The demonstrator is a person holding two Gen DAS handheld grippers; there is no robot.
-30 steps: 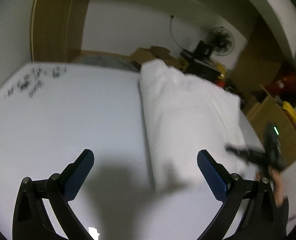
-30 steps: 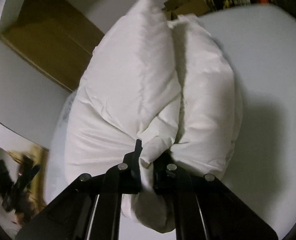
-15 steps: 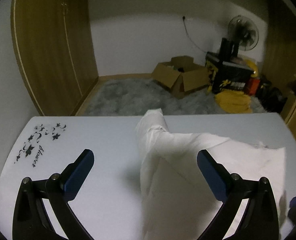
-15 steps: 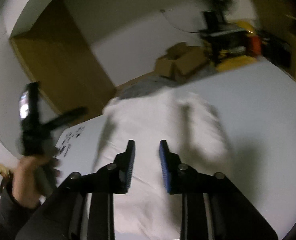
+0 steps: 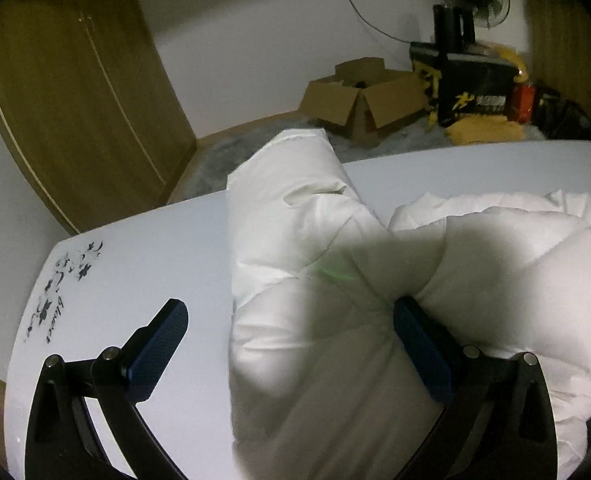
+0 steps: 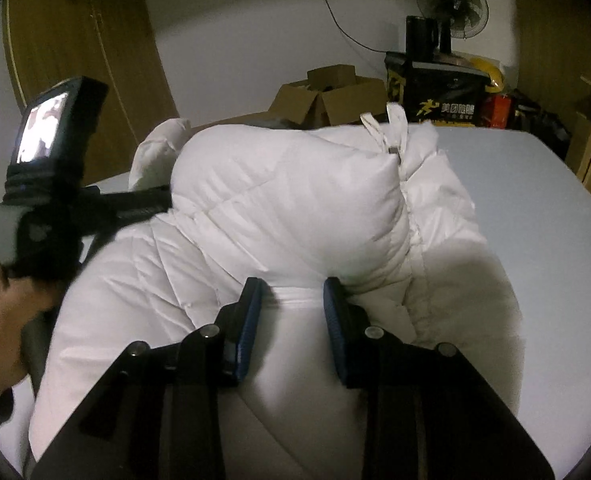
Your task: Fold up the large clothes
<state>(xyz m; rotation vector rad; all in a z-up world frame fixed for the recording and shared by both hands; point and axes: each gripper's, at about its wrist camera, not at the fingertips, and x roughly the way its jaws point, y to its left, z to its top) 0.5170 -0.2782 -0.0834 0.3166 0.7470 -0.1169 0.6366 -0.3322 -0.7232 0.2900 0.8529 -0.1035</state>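
Left tool point(image 5: 287, 344): jaws wide, straddling the jacket's point(image 5: 315, 240) edge on the bench point(image 5: 135, 264).
Right tool point(image 6: 291, 312): part-open around a jacket fold.

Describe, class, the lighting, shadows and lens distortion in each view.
Left wrist: dim room, a broad dark shadow across the white padded jacket, a faint green glint, fisheye bending the table edge. Right wrist: jacket brightly lit, black corners, left gripper slightly soft.
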